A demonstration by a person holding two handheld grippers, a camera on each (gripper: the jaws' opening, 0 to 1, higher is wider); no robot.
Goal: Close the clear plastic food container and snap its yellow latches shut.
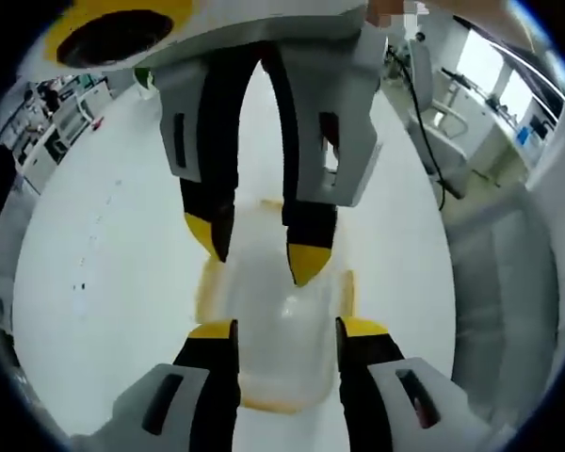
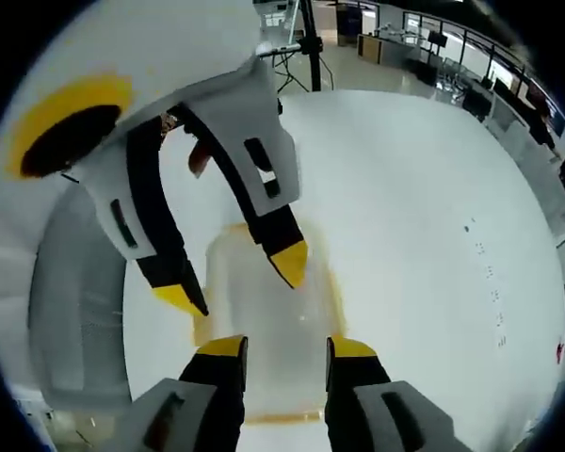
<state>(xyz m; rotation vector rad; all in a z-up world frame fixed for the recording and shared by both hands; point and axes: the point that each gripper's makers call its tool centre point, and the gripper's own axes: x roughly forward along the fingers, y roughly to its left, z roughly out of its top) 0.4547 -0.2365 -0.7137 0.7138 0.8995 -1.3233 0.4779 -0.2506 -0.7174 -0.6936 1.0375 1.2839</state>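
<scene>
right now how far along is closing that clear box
The lid looks already down on the clear plastic food container with yellow latches. In hand: both open hand-held grippers, left and right, hover facing each other over it. Whether any latch is snapped is too blurred to tell, so latching likely remains.

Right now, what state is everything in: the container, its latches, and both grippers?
Clear plastic food container: flat on the white table, lid appears on.
Yellow latches: visible at the sides; snapped or not, cannot tell.
Left gripper: open, fingers astride the container's near end.
Right gripper: open, fingers over the opposite end.
</scene>
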